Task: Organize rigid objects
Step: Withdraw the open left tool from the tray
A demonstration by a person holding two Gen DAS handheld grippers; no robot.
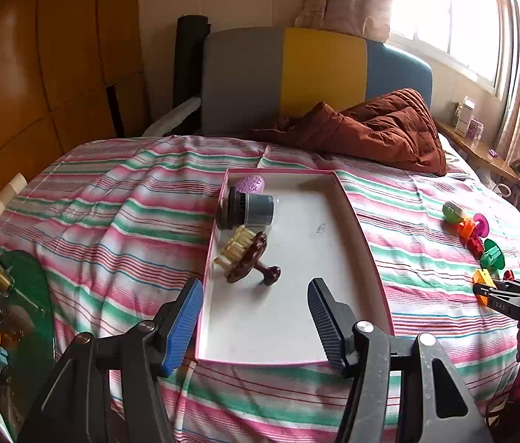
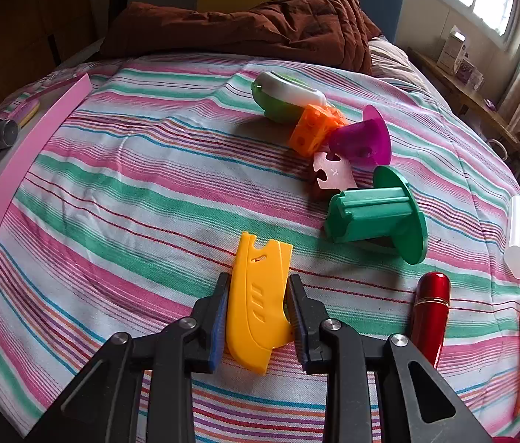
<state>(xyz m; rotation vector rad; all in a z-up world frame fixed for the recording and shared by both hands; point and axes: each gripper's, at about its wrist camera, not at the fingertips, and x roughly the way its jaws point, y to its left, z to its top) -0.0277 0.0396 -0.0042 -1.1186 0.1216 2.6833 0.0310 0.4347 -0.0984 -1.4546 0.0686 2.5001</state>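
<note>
- My right gripper [image 2: 258, 306] has its jaws closed against both sides of a flat yellow plastic piece [image 2: 256, 302], at the striped bedsheet [image 2: 130, 192].
- My left gripper [image 1: 256, 317] is wide open with nothing between its jaws, over the near end of the shallow pink-rimmed white tray [image 1: 296, 317].
- In the tray: a grey cylindrical cap [image 1: 248, 208], a brown scalp brush with amber teeth [image 1: 247, 256], a purple oval disc [image 1: 250, 184].
- Loose on the sheet ahead of the yellow piece: a green flanged plastic spool [image 2: 378, 214], a magenta flanged spool [image 2: 363, 140], an orange block [image 2: 313, 129], a red lipstick tube [image 2: 431, 310].
</note>
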